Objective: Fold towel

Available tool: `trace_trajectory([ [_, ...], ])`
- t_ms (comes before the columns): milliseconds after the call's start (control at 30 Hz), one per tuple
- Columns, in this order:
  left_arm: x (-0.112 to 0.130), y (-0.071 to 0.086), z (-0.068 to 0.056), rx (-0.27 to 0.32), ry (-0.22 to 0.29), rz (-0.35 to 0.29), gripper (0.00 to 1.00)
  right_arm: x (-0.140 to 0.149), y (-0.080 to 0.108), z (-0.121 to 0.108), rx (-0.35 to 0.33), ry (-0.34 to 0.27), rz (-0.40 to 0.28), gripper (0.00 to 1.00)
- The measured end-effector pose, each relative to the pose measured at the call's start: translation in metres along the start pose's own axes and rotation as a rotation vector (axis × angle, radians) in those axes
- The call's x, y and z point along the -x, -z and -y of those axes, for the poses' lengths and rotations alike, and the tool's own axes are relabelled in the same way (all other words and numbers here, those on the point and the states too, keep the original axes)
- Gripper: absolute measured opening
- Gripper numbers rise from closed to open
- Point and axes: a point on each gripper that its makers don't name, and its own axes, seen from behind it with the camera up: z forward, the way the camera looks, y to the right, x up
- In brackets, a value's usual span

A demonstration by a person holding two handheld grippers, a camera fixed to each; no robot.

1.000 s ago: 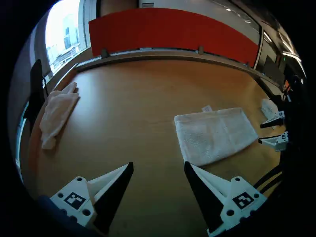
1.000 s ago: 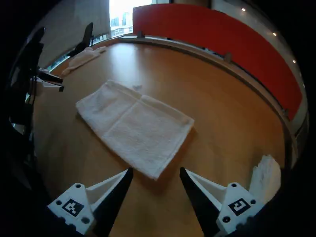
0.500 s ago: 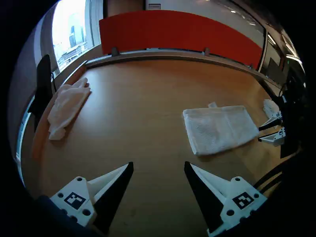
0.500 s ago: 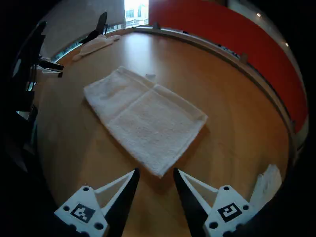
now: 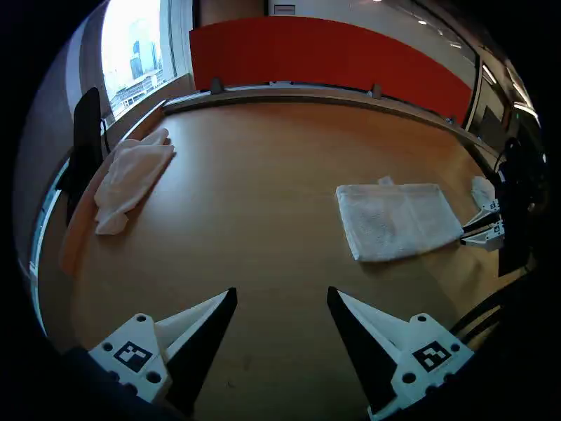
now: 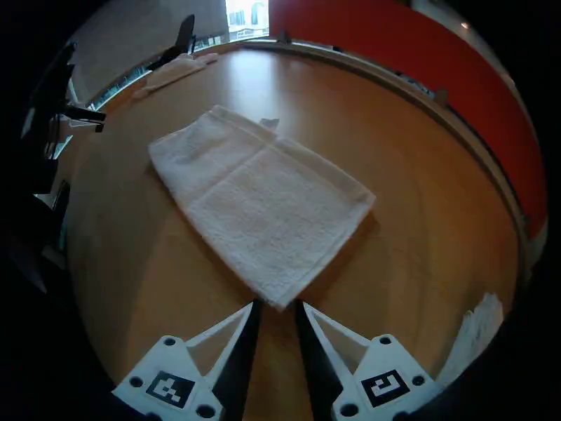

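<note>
Okay, left gripper view: left gripper (image 5: 280,293) sits at the bottom edge, its white-and-black fingers spread wide, nothing between them. It hovers over the light brown wooden table (image 5: 266,182). The folded white terry towel (image 5: 396,219) lies flat, ahead of this gripper and off to its right, well apart from its tips. The right gripper (image 5: 482,233) shows at the towel's far right edge, fingers close together, tips at the towel's corner. A small white cloth (image 5: 482,191) lies just beyond that gripper. A crumpled white towel (image 5: 130,175) lies far ahead-left of the left gripper, near the table edge, with a black chair back (image 5: 85,137) just beside it. A long red partition panel (image 5: 329,56) stands along the far table edge, straight ahead.

Right gripper view: right gripper (image 6: 277,305) is at the bottom, fingers narrowed to a slim gap. The folded white terry towel (image 6: 259,203) spreads directly ahead, and its nearest corner points into the gap at the fingertips. The corner looks narrower than the gap, so no clear pinch on it. The left gripper (image 6: 88,116) shows far ahead-left, past the towel's left end, too dark and small to read its opening from here. The crumpled white towel (image 6: 172,70) lies farther ahead on that side. The small white cloth (image 6: 477,330) lies close by on this gripper's right. The red partition panel (image 6: 421,63) runs ahead-right, and the wooden table (image 6: 421,210) lies under everything.
</note>
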Motion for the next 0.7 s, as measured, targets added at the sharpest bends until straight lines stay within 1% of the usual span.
trace_trajectory([
  [100, 0.001, 0.0, 0.0, 0.0, -0.002, 0.002, 0.95, 0.0, 0.0, -0.001, 0.0, 0.006, 0.003, 0.24],
  [233, 0.002, 0.0, -0.001, 0.0, -0.002, 0.005, 0.95, -0.001, -0.001, -0.002, 0.005, 0.014, 0.002, 0.07],
  [267, 0.002, 0.0, -0.001, 0.0, -0.002, 0.005, 0.95, -0.001, -0.001, -0.002, 0.007, 0.014, -0.001, 0.05],
  [400, 0.002, 0.0, -0.001, 0.002, -0.001, 0.003, 0.95, -0.003, 0.001, 0.0, 0.007, 0.008, -0.006, 0.04],
  [500, 0.0, -0.001, 0.0, 0.002, 0.001, 0.001, 0.95, -0.007, 0.004, 0.0, 0.02, -0.009, -0.014, 0.04],
  [700, -0.002, -0.002, 0.001, 0.002, 0.011, -0.002, 0.95, -0.025, 0.021, 0.0, 0.044, -0.058, -0.063, 0.03],
])
